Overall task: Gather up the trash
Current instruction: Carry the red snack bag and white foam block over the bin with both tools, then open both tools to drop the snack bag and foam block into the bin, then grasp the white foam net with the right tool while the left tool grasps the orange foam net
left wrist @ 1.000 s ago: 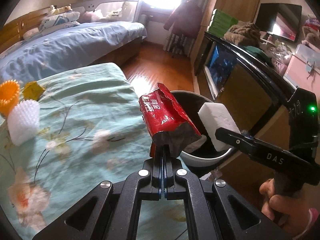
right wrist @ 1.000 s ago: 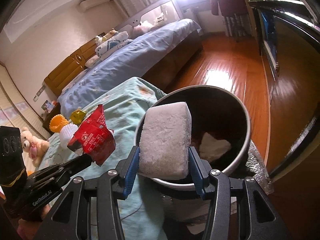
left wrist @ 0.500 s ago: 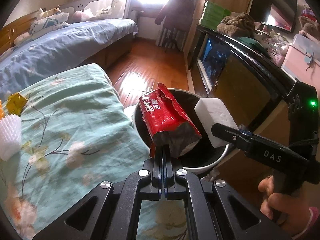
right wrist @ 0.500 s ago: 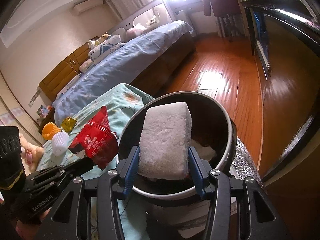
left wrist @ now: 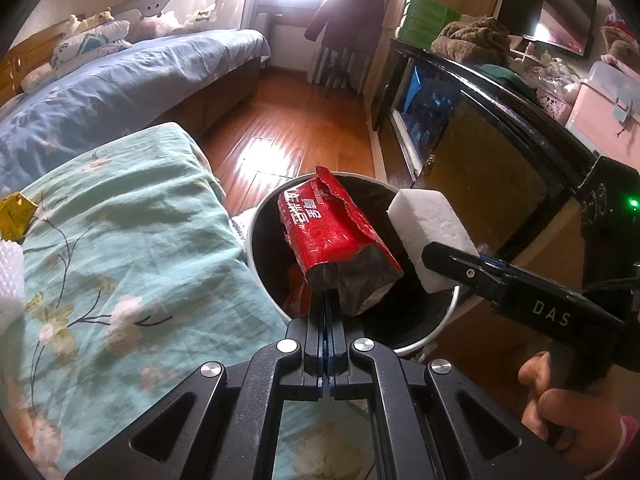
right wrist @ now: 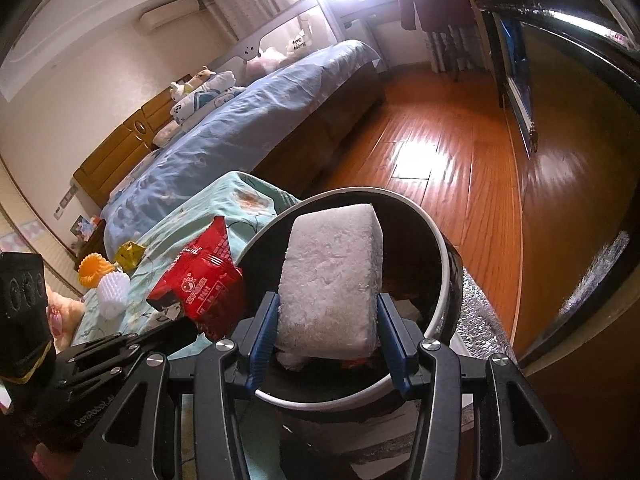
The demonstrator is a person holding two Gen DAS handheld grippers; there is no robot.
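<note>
Red snack wrapper [left wrist: 336,236], torn and crumpled, pinched by its lower edge in fully closed jaws of the left gripper [left wrist: 327,300], held over the black trash bin [left wrist: 256,236]. White foam block [right wrist: 332,280] clamped between the right gripper [right wrist: 326,320] jaws, above the same bin, beside the floral-sheeted bed [left wrist: 120,220].

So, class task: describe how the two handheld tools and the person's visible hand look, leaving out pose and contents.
Both tools are matte black with angular cut-out frames and silver round bolts. The left tool has narrow fingers with blue inner edges; the right tool has blue pads. In the left view, the right tool's arm reads "DAS" and its body shows a green light. The hand has a pink cuff.
</note>
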